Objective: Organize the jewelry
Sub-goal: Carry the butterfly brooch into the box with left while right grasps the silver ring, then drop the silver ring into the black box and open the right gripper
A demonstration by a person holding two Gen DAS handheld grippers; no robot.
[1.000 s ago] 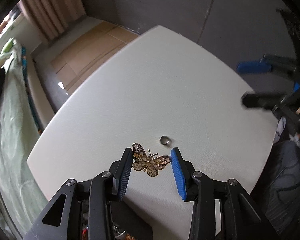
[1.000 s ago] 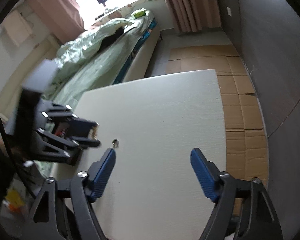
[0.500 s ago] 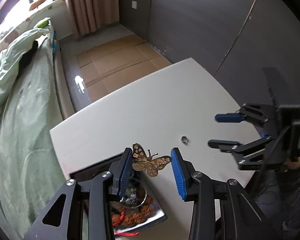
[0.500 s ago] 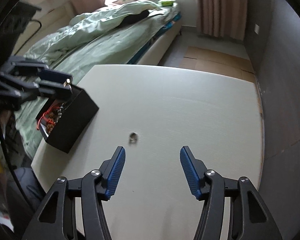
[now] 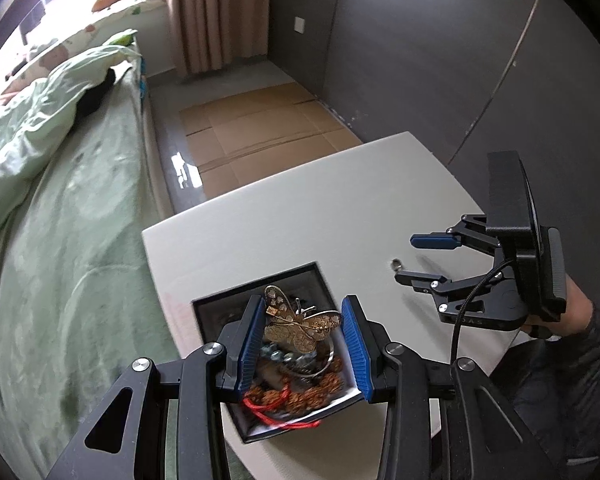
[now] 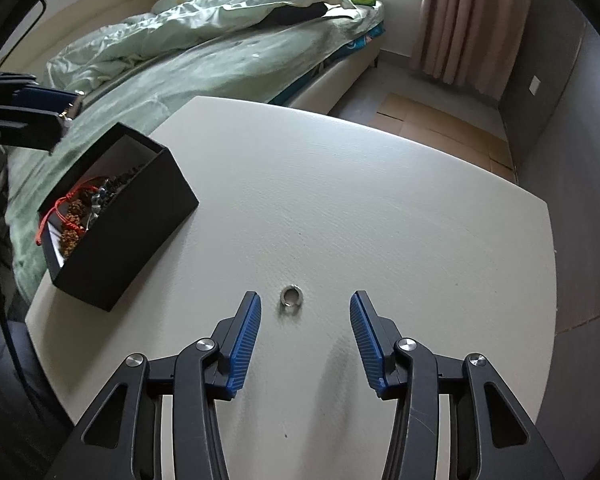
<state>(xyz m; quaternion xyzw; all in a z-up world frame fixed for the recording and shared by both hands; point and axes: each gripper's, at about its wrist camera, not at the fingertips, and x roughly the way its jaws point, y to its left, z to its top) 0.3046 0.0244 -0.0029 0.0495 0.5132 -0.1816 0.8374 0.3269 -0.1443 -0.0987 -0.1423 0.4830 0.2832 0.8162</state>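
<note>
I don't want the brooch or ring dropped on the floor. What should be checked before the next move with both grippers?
1. Butterfly brooch held in left gripper: ok.
2. Brooch above the open black box: ok.
3. Room in the box among beads: cannot tell.
4. Right gripper open: ok.
5. Ring between its fingers: not ok, it lies just ahead of the tips.
6. Ring away from the white table edge: ok.

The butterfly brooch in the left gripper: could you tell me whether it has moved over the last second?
Yes. The butterfly brooch, held in the left gripper, has travelled from above the bare table near the ring to above the open black box.
</note>
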